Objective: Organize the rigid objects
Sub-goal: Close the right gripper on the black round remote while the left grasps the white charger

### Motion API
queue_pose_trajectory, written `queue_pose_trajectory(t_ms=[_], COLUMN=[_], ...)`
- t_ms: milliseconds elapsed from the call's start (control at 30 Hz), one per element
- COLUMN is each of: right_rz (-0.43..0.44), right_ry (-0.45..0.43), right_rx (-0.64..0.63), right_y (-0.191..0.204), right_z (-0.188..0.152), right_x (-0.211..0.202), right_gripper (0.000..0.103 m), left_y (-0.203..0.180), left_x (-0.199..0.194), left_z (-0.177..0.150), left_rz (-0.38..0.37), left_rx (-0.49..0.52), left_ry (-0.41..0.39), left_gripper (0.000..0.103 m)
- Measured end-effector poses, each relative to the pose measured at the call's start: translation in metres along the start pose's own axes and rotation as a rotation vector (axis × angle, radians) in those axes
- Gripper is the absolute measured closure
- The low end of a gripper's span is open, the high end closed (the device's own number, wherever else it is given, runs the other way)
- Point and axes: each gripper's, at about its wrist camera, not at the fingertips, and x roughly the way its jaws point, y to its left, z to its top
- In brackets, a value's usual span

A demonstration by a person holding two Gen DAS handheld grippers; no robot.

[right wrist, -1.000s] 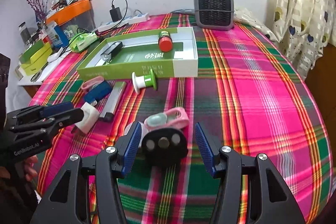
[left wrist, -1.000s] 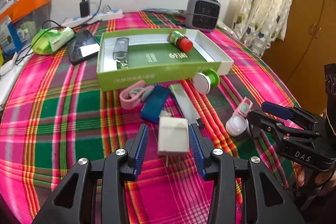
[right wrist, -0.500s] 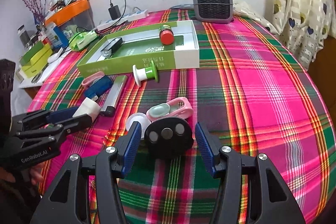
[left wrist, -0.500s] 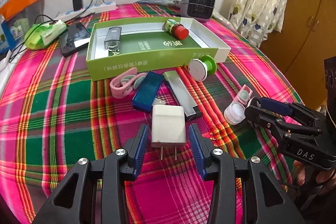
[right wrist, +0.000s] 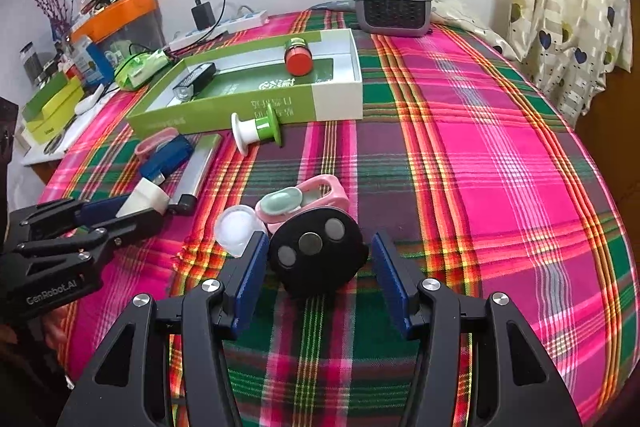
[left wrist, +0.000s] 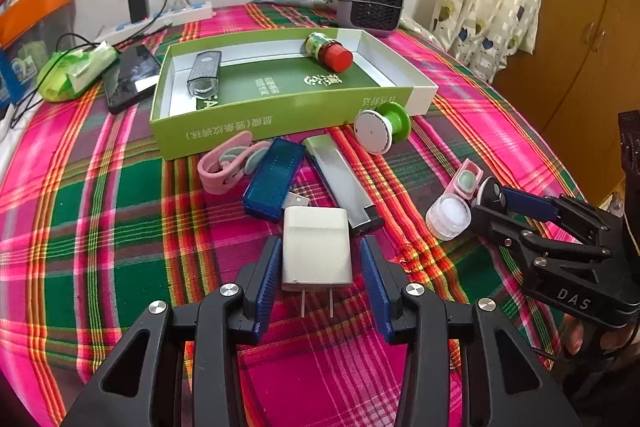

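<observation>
On the plaid cloth [right wrist: 480,147], the left gripper [left wrist: 320,263] straddles a white charger [left wrist: 317,247], prongs toward the camera; its left pad sits against the charger's side, a narrow gap shows at the right pad, so the jaws are not clamped. The right gripper [right wrist: 318,263] straddles a black puck [right wrist: 316,255] bearing three metal discs; its jaws are spread, with clear gaps on both sides.

Just beyond the puck lie a clear cap [right wrist: 238,229] and a pink case [right wrist: 308,197], touching each other. Beyond the charger lie a blue drive [left wrist: 274,179], a silver bar [left wrist: 342,183] and a pink clip [left wrist: 228,167], close together beside the near wall of the green box [left wrist: 280,119]. A green-and-white spool [left wrist: 382,129] lies on its side against the box's near right corner.

Inside the box: a grey device [left wrist: 204,75] at the left end, a red-capped jar [left wrist: 330,53] on its side toward the far right. A heater [right wrist: 394,1] stands behind the box.
</observation>
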Motion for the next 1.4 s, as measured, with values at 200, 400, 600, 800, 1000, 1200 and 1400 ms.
queue_pose_trajectory(t_ms=[200, 400, 600, 800, 1000, 1200, 1400], right_rz=[-0.020, -0.026, -0.016, -0.001, 0.022, 0.040, 0.049], right_ry=[-0.001, -0.015, -0.022, -0.036, -0.045, -0.059, -0.062], right_rx=[-0.018, -0.029, -0.033, -0.038, -0.033, -0.021, -0.019], right_y=[0.0012, 0.0028, 0.0021, -0.0002, -0.0032, -0.0057, -0.0071], right_z=[0.0008, -0.0013, -0.0016, -0.0026, -0.0032, -0.0043, -0.0050], right_x=[0.0012, 0.0005, -0.0004, -0.0011, -0.0021, -0.0028, -0.0032], right_gripper=[0.049, 0.049, 0.049, 0.053, 0.053, 0.053, 0.053], left_y=[0.0006, 0.0032, 0.0051, 0.0035, 0.0026, 0.0004, -0.0015], left_x=[-0.0003, -0.0023, -0.0022, -0.0025, -0.0020, -0.0023, -0.0031], left_z=[-0.0003, -0.0007, -0.0029, -0.0039, -0.0037, -0.0049, -0.0061], left_rz=[-0.003, -0.020, -0.020, 0.011, 0.036, 0.057, 0.069], left_rx=[-0.014, -0.048, -0.056, -0.058, -0.066, -0.061, -0.060], left_ry=[-0.009, -0.025, -0.038, -0.037, -0.036, -0.037, -0.039], left_gripper=[0.064, 0.064, 0.064, 0.068, 0.070, 0.070, 0.070])
